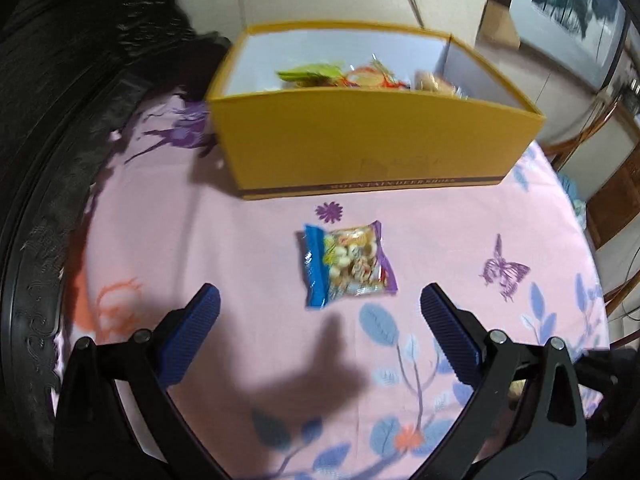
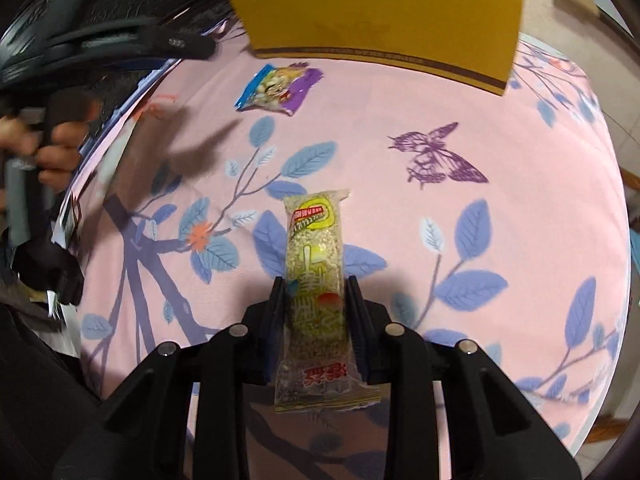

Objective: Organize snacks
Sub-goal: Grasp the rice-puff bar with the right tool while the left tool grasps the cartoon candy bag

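Note:
A small blue and purple snack packet [image 1: 347,264] lies on the pink cloth just beyond my open left gripper [image 1: 320,298], between its blue fingers. It also shows in the right wrist view [image 2: 278,87]. Behind it stands an open yellow box [image 1: 372,152] with several snack packets [image 1: 360,76] inside; the right wrist view shows the box [image 2: 384,12] at the far side. My right gripper [image 2: 316,286] is shut on a long greenish rice bar packet [image 2: 315,264], held above the cloth.
The table wears a pink cloth [image 2: 500,184] with blue leaves and purple butterflies. A dark carved edge [image 1: 44,240] runs along the left. The person's hand on the left gripper handle [image 2: 52,148] shows at the left of the right wrist view. Wooden chairs [image 1: 608,184] stand at the right.

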A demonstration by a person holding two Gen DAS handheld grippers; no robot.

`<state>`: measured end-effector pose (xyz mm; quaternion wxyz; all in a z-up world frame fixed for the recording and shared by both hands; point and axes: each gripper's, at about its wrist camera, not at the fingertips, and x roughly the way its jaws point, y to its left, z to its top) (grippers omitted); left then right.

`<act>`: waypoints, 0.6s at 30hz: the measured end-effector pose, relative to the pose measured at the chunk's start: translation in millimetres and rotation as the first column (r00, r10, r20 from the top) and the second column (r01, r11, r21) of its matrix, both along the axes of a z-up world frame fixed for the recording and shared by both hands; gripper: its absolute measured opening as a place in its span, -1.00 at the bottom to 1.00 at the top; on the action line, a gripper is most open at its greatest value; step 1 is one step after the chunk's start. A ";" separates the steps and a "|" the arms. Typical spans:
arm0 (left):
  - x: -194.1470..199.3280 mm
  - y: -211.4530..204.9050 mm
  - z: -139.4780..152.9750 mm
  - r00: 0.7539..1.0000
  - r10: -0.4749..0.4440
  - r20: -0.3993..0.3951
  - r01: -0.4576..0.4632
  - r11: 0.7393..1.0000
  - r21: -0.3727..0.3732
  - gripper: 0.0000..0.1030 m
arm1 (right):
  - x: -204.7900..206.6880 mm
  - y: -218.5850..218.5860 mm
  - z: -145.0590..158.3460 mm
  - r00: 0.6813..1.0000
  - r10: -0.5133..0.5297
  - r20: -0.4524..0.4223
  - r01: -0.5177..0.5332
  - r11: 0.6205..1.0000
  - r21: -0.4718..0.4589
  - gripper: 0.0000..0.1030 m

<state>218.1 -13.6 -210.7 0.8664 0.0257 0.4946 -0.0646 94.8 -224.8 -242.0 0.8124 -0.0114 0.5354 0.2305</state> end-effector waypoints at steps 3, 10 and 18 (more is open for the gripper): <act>25.9 -9.0 -16.5 0.997 0.043 -0.062 -0.046 0.998 -0.047 0.96 | 3.3 1.1 1.4 1.000 -0.025 0.001 0.025 0.999 0.026 -0.41; 55.8 -16.4 -54.7 0.971 0.177 -0.161 -0.189 0.980 -0.058 0.96 | 15.1 -3.2 5.8 0.998 -0.055 -0.004 0.056 0.995 0.080 -0.40; 61.1 -15.3 -77.1 0.961 0.200 -0.191 -0.210 0.977 -0.031 0.96 | 22.7 -10.1 2.2 0.997 -0.074 -0.023 0.076 0.991 0.107 -0.40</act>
